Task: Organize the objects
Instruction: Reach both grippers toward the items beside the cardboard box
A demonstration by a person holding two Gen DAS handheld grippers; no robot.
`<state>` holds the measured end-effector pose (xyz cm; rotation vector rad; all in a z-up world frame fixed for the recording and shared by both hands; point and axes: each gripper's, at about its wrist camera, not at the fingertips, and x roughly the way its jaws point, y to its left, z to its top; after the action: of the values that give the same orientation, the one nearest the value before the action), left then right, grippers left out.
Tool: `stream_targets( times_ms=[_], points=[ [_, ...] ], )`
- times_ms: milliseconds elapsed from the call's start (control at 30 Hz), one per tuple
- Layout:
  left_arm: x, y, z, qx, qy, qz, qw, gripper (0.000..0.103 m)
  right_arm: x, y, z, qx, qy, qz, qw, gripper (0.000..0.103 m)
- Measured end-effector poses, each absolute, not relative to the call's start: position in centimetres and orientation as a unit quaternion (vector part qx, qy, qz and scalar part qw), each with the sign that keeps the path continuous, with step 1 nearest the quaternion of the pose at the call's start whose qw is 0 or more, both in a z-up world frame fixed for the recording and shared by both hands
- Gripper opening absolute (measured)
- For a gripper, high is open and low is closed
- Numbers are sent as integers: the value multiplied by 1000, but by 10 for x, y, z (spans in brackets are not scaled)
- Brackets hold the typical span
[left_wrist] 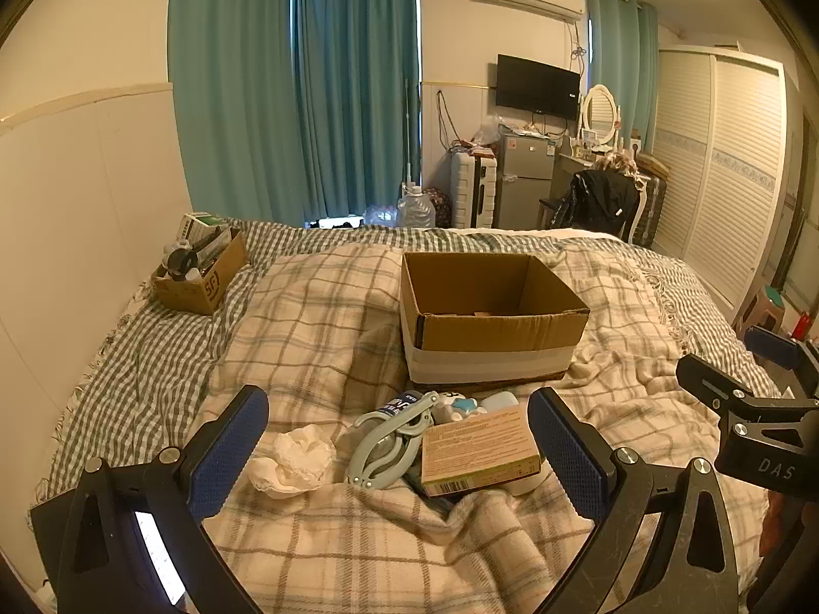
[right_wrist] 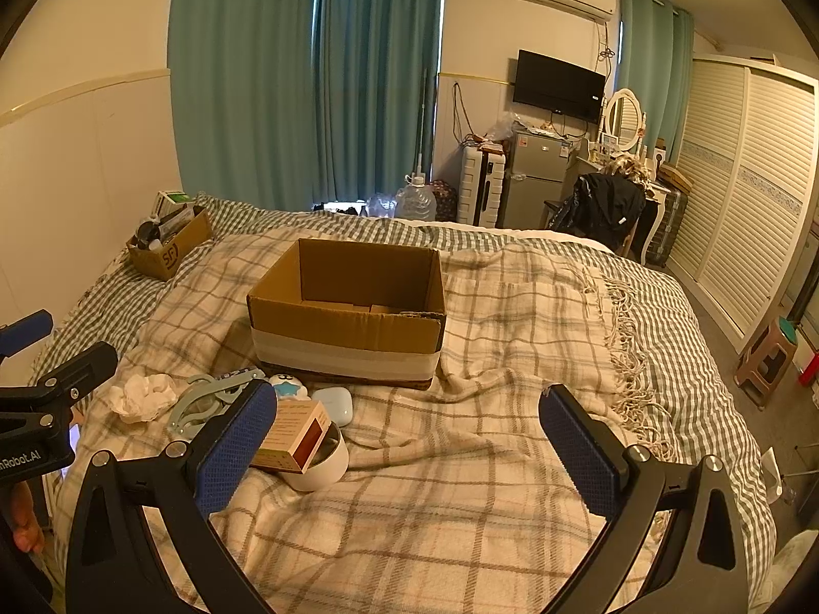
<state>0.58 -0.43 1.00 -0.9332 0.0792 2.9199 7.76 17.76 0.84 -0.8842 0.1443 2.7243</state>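
An open cardboard box [left_wrist: 491, 327] [right_wrist: 348, 327] with a white band stands on the plaid blanket. In front of it lies a pile: a crumpled white tissue [left_wrist: 294, 458] [right_wrist: 141, 396], a grey-blue folding hanger [left_wrist: 389, 440] [right_wrist: 205, 399], a tan carton [left_wrist: 478, 445] [right_wrist: 294, 435] resting on a white cup [right_wrist: 322, 460], a white toy with a blue star [left_wrist: 463, 404] [right_wrist: 287, 386], and a pale blue case [left_wrist: 499, 399] [right_wrist: 335, 404]. My left gripper [left_wrist: 399, 455] is open above the pile. My right gripper [right_wrist: 409, 445] is open and empty over bare blanket, right of the pile.
A small cardboard box [left_wrist: 202, 271] [right_wrist: 166, 243] full of items sits at the bed's far left by the wall. The bed's right edge drops to the floor, with a stool [right_wrist: 768, 358] and a wardrobe [right_wrist: 747, 194] beyond.
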Motion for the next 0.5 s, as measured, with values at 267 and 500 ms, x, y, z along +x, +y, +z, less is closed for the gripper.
stream_targets(
  times_ms=[267, 500],
  points=[
    [7, -4, 10, -303, 33, 952, 38, 103, 76, 176, 7, -307, 49, 941, 136, 103],
    [9, -3, 10, -303, 36, 952, 38, 103, 76, 175, 5, -307, 49, 941, 136, 103]
  ],
)
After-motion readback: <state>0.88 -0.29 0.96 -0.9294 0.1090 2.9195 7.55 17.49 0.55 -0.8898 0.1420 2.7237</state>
